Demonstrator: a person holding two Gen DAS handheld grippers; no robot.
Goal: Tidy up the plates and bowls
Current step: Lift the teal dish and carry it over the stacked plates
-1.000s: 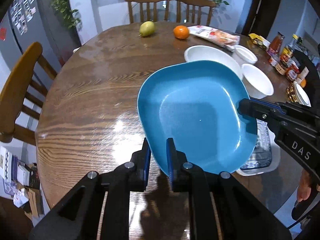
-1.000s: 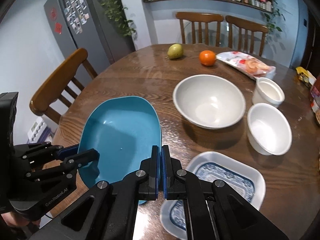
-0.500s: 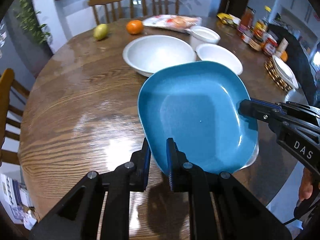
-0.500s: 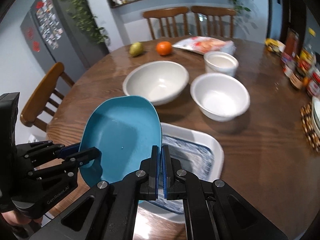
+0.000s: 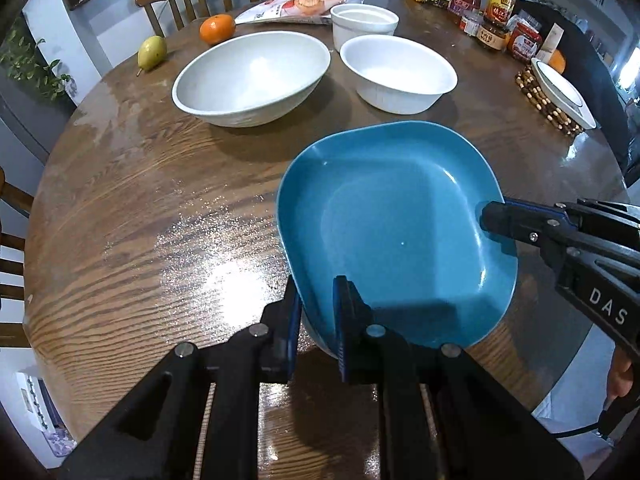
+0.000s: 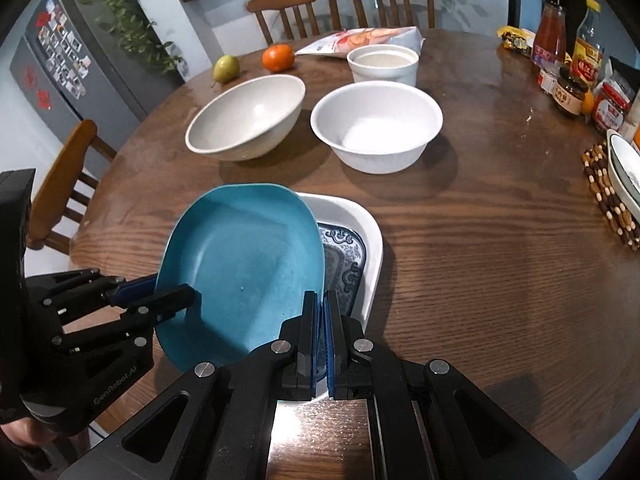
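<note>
Both grippers hold a blue squarish plate (image 5: 392, 224) by opposite rims. My left gripper (image 5: 316, 312) is shut on its near edge; my right gripper (image 6: 320, 312) is shut on its right edge. In the right wrist view the blue plate (image 6: 240, 264) sits tilted over a white rectangular plate with a blue pattern (image 6: 352, 240), covering its left part. A large off-white bowl (image 6: 248, 116), a white bowl (image 6: 376, 124) and a small white ramekin (image 6: 384, 64) stand further back on the round wooden table (image 6: 480, 248).
A pear (image 6: 226, 68), an orange (image 6: 278, 57) and a snack bag (image 6: 360, 40) lie at the far side. Sauce bottles and jars (image 6: 568, 60) stand at the right. A white dish on a beaded mat (image 6: 620, 168) sits at the right edge. Wooden chairs (image 6: 340, 4) surround the table.
Both grippers have carried the blue plate to the right and lowered it over the patterned white plate. The bowls now appear nearer and more centred.
</note>
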